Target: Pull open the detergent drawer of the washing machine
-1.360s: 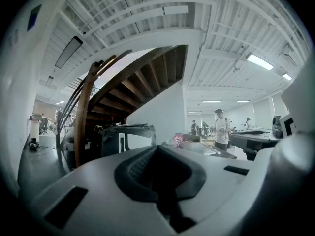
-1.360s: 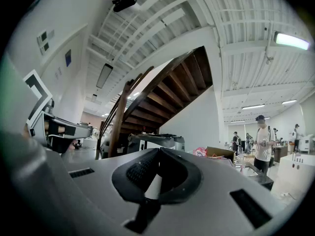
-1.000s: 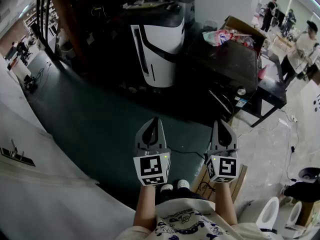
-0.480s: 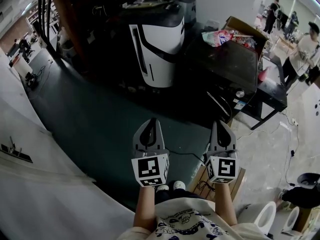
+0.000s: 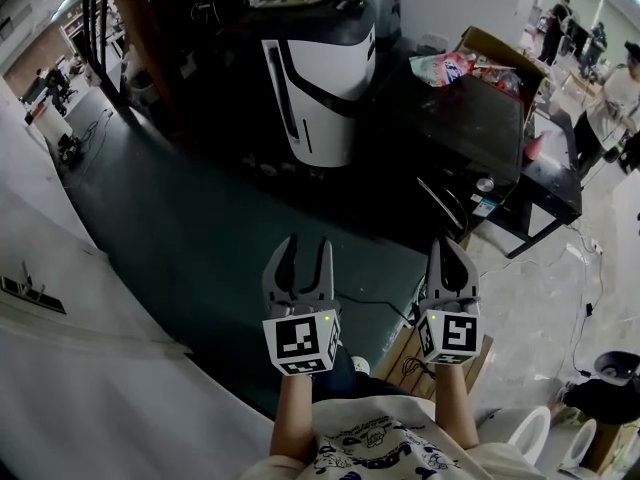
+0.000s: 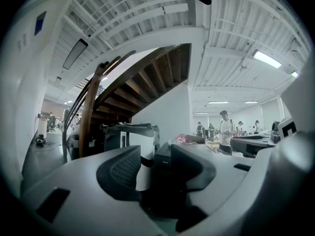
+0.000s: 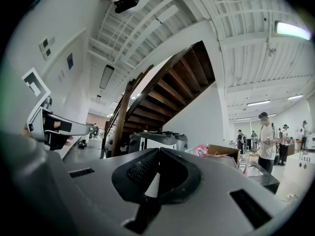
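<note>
Print on the black boxy washing machine (image 5: 470, 133) is unreadably small; it stands well ahead, its drawer not discernible. The left hand-held gripper (image 5: 306, 244) has just been opening its jaws, nothing between them. The right hand-held gripper (image 5: 447, 244) has its jaws together, empty.

Seemingly no legible text anywhere

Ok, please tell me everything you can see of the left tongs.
The left tongs look like grey plastic, with two pointed jaws standing apart in a V; they have just been opening, and nothing is between them. Their inner pads are dark and ribbed. At the rear sits a white cube with black square markers and a small green light. A bare forearm carries them. They point forward above the dark green floor, beside the right tongs, touching nothing.
</note>
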